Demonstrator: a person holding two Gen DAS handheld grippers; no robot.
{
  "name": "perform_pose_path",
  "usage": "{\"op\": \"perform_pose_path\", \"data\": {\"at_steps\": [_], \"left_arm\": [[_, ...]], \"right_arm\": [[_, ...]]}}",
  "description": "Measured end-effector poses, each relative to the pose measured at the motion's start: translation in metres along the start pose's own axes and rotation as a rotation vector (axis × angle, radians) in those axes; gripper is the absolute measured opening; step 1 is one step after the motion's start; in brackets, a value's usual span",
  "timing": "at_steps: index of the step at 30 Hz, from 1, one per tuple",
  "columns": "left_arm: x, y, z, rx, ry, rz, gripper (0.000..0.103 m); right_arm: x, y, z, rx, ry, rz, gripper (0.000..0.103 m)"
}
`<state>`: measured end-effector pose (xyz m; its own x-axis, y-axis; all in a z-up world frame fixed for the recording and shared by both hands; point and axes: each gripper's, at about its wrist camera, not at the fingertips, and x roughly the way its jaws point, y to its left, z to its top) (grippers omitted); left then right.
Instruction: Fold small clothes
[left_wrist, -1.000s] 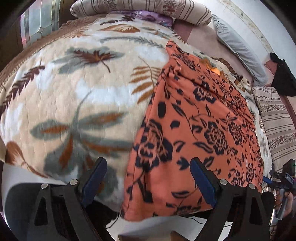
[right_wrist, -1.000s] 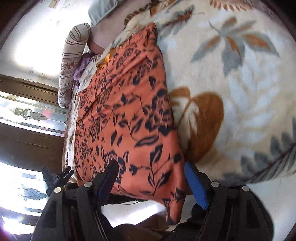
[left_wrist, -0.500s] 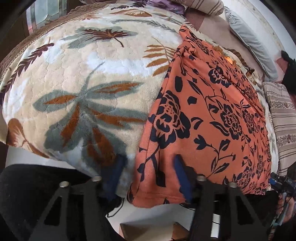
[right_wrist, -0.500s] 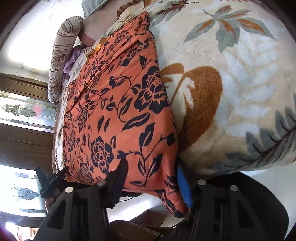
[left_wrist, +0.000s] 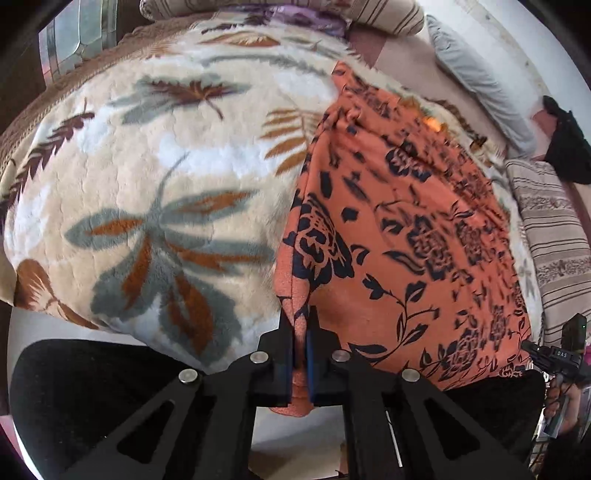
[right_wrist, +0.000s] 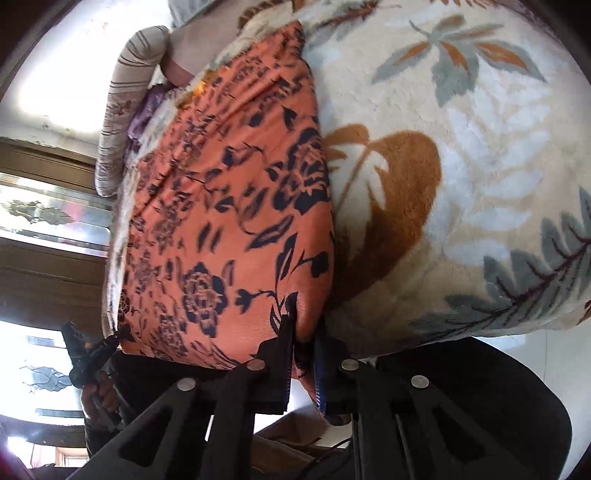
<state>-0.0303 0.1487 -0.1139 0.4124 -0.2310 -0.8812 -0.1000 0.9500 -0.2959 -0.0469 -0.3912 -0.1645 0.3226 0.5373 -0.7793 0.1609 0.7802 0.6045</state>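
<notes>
Leaf-patterned fleece blanket (left_wrist: 155, 177) covered the bed, with your orange floral garment (left_wrist: 399, 236) spread flat along it.

You had both near corners of that garment pinched at the bed's edge: your left gripper (left_wrist: 300, 332) was clamped tight on one corner, your right gripper (right_wrist: 304, 332) on the other. Striped bolsters (left_wrist: 554, 236) and a grey pillow (left_wrist: 476, 74) lay beyond it.

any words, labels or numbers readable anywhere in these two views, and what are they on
"DAS": white letters on the black device at the right edge of the left wrist view, beside the orange floral garment; small, so only a likely reading.
Nothing else reads as text: the garment, the leaf-print blanket and the striped cushion carry patterns only, and the right wrist view shows no writing.
</notes>
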Motion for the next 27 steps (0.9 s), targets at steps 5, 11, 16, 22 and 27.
{"op": "perform_pose_path", "data": {"at_steps": [5,11,16,22,27], "left_arm": [[0.026,0.003,-0.005,0.020,0.051,0.075,0.034],[0.030,-0.013,-0.008,0.103,0.037,0.109,0.007],[-0.019,-0.012,0.006,0.061,-0.071,-0.031,0.005],[0.038,0.003,0.006,0.027,0.114,0.049,0.006],[0.010,-0.017,0.031,0.071,0.025,-0.019,0.006]], "right_arm": [[0.001,0.009,0.003,-0.063,-0.009,-0.124,0.073],[0.017,0.004,0.002,-0.070,0.014,-0.198,0.021],[-0.023,0.013,0.006,-0.050,-0.062,-0.025,0.005],[0.000,-0.007,0.015,0.015,0.005,0.005,0.006],[0.004,-0.011,0.020,0.062,0.001,0.091,0.006]]}}
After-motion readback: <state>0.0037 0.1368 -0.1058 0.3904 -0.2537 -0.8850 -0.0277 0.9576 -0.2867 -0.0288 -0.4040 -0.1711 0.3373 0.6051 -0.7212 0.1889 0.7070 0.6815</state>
